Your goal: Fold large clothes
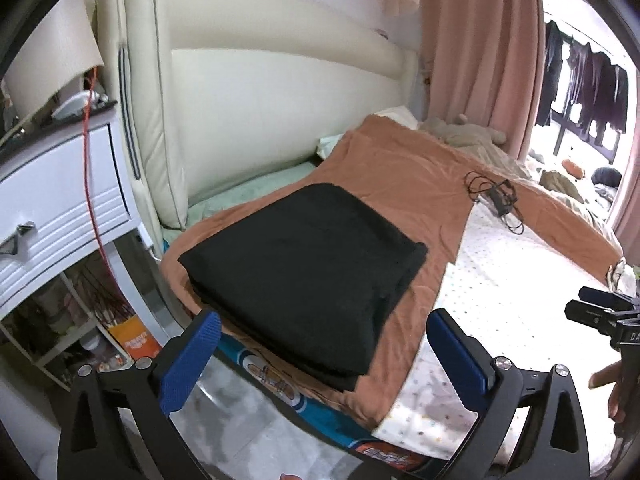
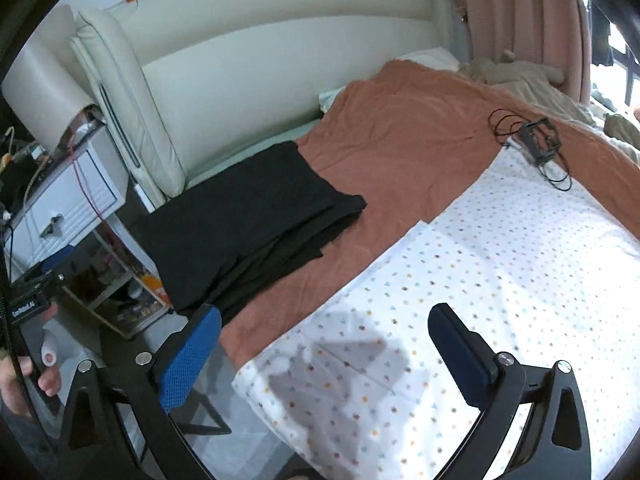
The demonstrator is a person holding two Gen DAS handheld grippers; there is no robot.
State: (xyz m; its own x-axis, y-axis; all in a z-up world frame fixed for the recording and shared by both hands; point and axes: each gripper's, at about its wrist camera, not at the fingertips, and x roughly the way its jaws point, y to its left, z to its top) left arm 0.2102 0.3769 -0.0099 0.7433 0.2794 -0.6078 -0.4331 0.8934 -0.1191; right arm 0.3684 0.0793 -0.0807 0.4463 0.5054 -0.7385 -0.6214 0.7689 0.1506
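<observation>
The black garment point(image 1: 304, 276) lies folded in a neat stack on the bed point(image 2: 500, 280); folding appears complete. The left hand-held gripper point(image 1: 324, 360) and right hand-held gripper point(image 2: 324, 356) both stand wide apart, empty.

Daylight from window point(image 1: 576, 120) at right, blown out white on my feed. Dotted sheet point(image 2: 500, 264) glares; soft grey shadow on its near part. Strong fisheye bending, black vignette at corners. Centre sharp, edges slightly smeared.
</observation>
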